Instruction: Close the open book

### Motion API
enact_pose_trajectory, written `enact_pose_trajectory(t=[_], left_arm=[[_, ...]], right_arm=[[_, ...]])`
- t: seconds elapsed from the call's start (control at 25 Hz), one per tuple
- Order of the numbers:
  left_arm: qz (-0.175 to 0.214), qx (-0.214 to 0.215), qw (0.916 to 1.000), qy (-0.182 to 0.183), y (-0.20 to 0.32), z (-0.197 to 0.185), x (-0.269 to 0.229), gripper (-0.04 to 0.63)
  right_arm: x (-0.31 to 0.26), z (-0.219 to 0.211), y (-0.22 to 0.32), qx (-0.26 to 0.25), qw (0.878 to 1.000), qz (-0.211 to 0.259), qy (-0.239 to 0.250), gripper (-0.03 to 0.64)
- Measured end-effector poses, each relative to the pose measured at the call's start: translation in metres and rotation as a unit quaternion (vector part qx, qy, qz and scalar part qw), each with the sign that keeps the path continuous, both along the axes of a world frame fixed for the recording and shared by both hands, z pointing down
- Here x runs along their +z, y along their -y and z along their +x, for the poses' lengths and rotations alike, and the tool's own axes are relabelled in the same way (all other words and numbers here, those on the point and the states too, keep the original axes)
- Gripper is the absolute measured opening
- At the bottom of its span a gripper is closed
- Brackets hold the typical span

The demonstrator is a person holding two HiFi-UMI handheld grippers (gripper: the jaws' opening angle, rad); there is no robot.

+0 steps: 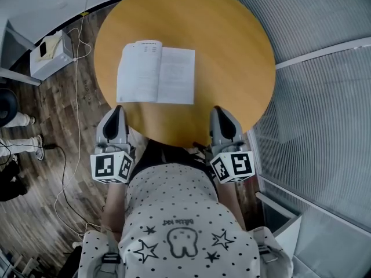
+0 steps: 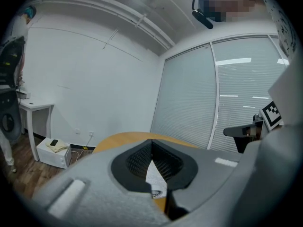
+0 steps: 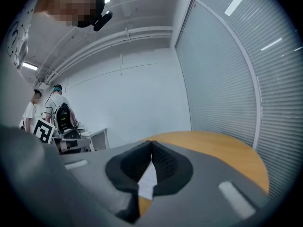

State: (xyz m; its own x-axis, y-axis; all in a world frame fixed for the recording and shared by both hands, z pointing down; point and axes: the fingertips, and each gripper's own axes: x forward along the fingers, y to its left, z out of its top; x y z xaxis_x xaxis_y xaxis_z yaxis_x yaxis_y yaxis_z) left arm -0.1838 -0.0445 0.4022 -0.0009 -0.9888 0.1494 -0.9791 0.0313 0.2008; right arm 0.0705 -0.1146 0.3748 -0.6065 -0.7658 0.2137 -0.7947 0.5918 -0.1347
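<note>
An open book point(image 1: 155, 73) with white printed pages lies flat on the round wooden table point(image 1: 232, 51), left of the table's middle. My left gripper point(image 1: 117, 110) hovers at the table's near edge, just short of the book's near left corner, jaws shut and empty. Level with it, my right gripper point(image 1: 217, 110) sits at the near edge, to the right of the book, also shut with nothing held. Between the closed pads of the left gripper point(image 2: 151, 143) a sliver of the book's page point(image 2: 156, 178) shows. The right gripper point(image 3: 150, 145) frames a strip of the page point(image 3: 147, 181) too.
A white box with a phone on it point(image 1: 51, 52) stands on the wood floor left of the table, cables trailing from it. Glass walls with blinds point(image 1: 324, 97) run along the right. A white desk point(image 2: 33, 109) and people point(image 3: 56, 110) stand at the room's far side.
</note>
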Motion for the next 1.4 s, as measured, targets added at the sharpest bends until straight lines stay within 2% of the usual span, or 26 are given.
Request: enact_pose_trajectory(t=[0.56,0.8,1.0,1.08,1.2,1.24,1.28,1.4], left_arm=[[-0.013,-0.023,0.9996,-0.013,0.009,-0.002,0.001,0.011],[-0.011,-0.021,0.9997,-0.008,0.002,0.004,0.002,0.009],[-0.041,-0.028,0.9986,-0.02,0.006,0.006,0.016,0.011],[-0.061,-0.034,0.9968,-0.038,0.009,0.003,0.026,0.011],[-0.078,-0.046,0.992,-0.088,0.005,0.0,0.04,0.014],[-0.082,-0.048,0.9898,-0.107,0.004,0.0,0.044,0.026],[-0.086,-0.048,0.9872,-0.126,0.004,0.001,0.049,0.094],[-0.092,-0.046,0.9768,-0.188,0.006,0.007,0.069,0.121]], right_arm=[[-0.007,-0.011,0.027,-0.026,1.0,0.001,0.002,0.005],[-0.005,-0.003,0.02,-0.025,1.0,0.003,0.004,0.005],[-0.003,0.001,0.023,-0.025,1.0,-0.002,-0.002,0.005],[-0.002,0.001,0.024,-0.024,1.0,-0.003,-0.007,0.005],[-0.005,0.002,0.019,-0.024,1.0,-0.006,-0.015,0.003],[-0.007,0.003,0.018,-0.025,1.0,-0.007,-0.018,0.003],[-0.009,0.004,0.017,-0.025,0.999,-0.007,-0.021,0.004],[-0.009,0.009,0.017,-0.022,0.999,-0.008,-0.028,0.004]])
